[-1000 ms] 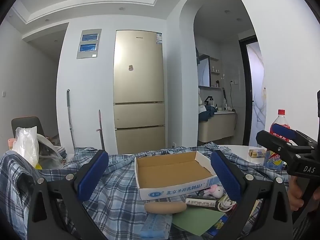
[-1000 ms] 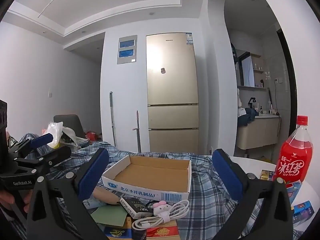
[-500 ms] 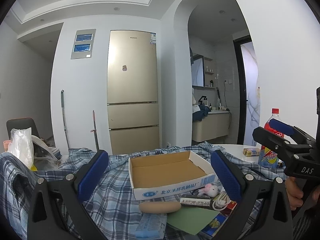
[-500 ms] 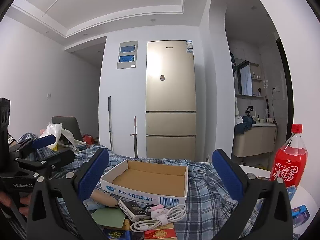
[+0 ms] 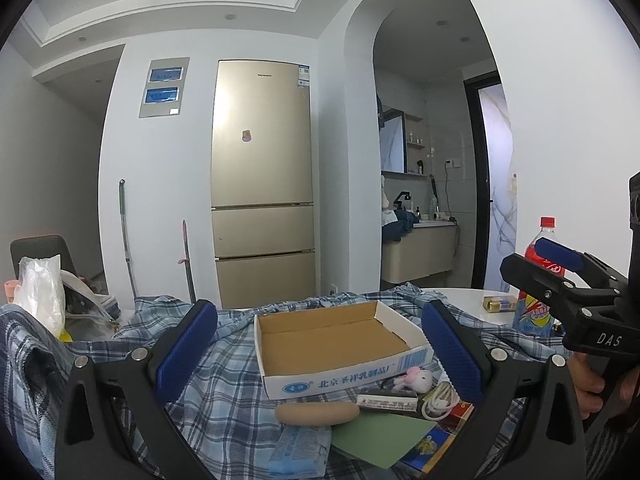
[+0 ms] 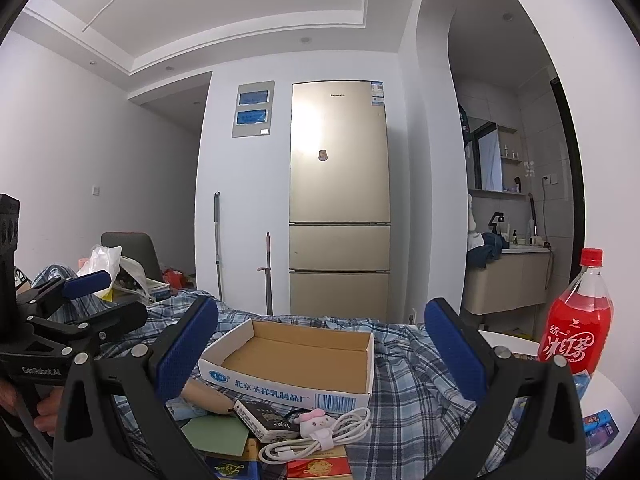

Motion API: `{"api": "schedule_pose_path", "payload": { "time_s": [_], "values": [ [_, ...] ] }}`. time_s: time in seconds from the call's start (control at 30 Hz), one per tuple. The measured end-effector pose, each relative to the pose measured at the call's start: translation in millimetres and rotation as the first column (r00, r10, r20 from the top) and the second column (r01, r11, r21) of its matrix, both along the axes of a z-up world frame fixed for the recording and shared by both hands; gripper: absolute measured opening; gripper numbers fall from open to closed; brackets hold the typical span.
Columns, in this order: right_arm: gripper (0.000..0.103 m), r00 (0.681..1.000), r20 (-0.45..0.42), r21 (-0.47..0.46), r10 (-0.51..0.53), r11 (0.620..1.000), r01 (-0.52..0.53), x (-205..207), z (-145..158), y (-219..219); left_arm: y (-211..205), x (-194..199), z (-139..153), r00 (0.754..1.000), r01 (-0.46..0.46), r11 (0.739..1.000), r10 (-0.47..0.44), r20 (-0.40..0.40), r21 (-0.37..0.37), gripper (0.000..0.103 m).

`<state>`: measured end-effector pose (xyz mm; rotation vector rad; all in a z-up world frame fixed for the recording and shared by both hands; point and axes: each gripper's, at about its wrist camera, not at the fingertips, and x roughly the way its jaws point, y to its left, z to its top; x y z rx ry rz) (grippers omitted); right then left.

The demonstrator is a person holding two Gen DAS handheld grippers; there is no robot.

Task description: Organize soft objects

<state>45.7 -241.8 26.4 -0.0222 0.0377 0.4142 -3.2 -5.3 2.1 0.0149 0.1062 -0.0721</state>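
Observation:
An empty cardboard box (image 5: 332,336) (image 6: 296,356) sits on a blue plaid cloth (image 5: 224,392) (image 6: 404,400). In front of it lie a tan soft roll (image 5: 318,413) (image 6: 208,398), a small pink plush on a white cable (image 5: 416,378) (image 6: 314,420), a blue tissue pack (image 5: 300,448), a green sheet (image 5: 380,438) and small boxes. My left gripper (image 5: 320,354) is open and empty, held above the clutter. My right gripper (image 6: 320,354) is open and empty; it shows at the right of the left wrist view (image 5: 560,268).
A red drink bottle (image 6: 576,320) (image 5: 538,280) stands on the white table (image 6: 516,344) at the right. A white plastic bag (image 5: 40,292) lies at the left. A fridge (image 6: 338,196) and two mops stand behind.
Both grippers have tilted upward, so the box and clutter sit lower in each view. Both stay open. Nothing on the cloth has moved.

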Motion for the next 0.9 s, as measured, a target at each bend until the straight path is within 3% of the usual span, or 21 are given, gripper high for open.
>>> {"api": "schedule_pose_path", "payload": {
  "time_s": [0.9],
  "values": [
    [0.103,0.999,-0.049,-0.031,0.005,1.000,-0.007,7.8,-3.3,3.3,4.5,-0.2,0.2,1.000,-0.020,1.000,0.020,0.004,-0.002,0.103]
  ]
}}
